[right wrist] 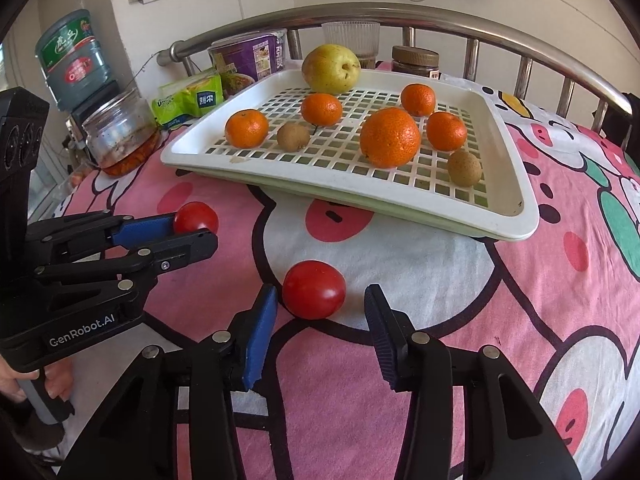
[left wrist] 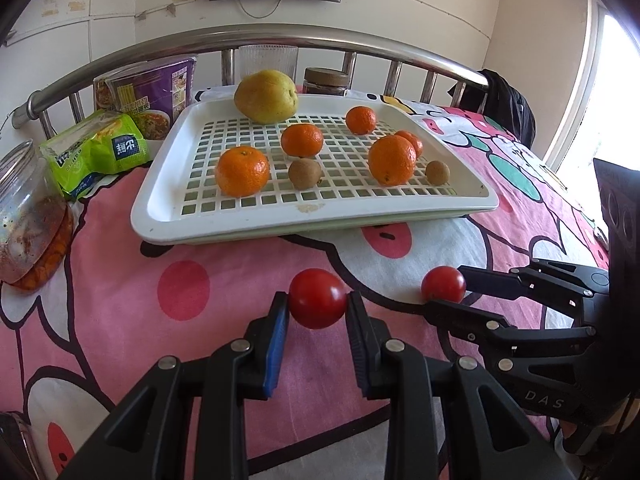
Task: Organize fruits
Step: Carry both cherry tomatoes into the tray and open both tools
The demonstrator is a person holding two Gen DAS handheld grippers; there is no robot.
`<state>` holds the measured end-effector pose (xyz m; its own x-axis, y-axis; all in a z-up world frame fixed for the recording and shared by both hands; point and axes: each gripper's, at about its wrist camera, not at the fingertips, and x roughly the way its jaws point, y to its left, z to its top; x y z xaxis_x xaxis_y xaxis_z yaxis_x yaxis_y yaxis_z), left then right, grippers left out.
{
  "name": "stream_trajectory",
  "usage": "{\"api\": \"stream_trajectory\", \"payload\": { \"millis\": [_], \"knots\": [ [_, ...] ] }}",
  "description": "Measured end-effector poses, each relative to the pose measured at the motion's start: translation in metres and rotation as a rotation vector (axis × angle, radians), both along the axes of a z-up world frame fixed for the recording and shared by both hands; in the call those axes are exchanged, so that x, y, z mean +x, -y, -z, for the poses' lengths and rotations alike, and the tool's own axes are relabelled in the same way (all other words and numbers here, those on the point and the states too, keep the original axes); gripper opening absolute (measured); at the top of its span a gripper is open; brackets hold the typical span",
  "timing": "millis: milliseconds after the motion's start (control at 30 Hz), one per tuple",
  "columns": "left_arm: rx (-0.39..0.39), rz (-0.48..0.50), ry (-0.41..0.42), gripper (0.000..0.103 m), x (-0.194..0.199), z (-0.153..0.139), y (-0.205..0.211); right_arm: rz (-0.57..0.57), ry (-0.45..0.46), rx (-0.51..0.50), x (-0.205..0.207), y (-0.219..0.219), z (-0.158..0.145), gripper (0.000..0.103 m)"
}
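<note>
Oranges (right wrist: pixel 390 137), kiwis (right wrist: pixel 293 136), pear (right wrist: pixel 331 68) in tray (right wrist: pixel 508 216)

My tray (right wrist: pixel 504 220) lies on the bed cover (right wrist: pixel 400 360), holding 5 oranges, 2 kiwis and a pear (right wrist: pixel 331 68) at its far edge. Before it lie 2 tomatoes: the left tomato (left wrist: pixel 318 298) sits between my left gripper (left wrist: pixel 318 312) pads, the right tomato (right wrist: pixel 314 290) between my right gripper (right wrist: pixel 320 320) fingers.

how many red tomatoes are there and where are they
2, both on the pink bedsheet in front of the tray. One tomato is clamped in the left tool; the other tomato lies between the right tool's pads. None on the tray.
</note>
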<state>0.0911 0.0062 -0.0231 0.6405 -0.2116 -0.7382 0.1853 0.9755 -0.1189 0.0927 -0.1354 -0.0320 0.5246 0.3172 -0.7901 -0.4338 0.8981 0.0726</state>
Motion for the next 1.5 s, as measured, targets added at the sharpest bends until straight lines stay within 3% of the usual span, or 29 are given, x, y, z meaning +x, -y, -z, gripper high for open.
{"api": "stream_trajectory", "payload": {
  "millis": [133,867,1133,1500],
  "knots": [
    [-0.001,0.000,0.004,0.031,-0.001,0.000,-0.001,0.005,-0.001,0.017,0.000,0.002,-0.001,0.030],
    [-0.003,-0.064,0.044,0.031,-0.002,-0.010,-0.014,0.123,0.050,0.190,-0.005,0.049,-0.021,0.030],
    [-0.030,-0.117,0.102,0.031,0.001,-0.044,-0.029,0.162,0.108,0.215,0.000,0.075,-0.053,0.030],
    [-0.068,-0.145,0.188,0.031,0.039,-0.093,-0.041,0.160,0.198,0.208,0.030,0.082,-0.103,0.030]
  ]
}}
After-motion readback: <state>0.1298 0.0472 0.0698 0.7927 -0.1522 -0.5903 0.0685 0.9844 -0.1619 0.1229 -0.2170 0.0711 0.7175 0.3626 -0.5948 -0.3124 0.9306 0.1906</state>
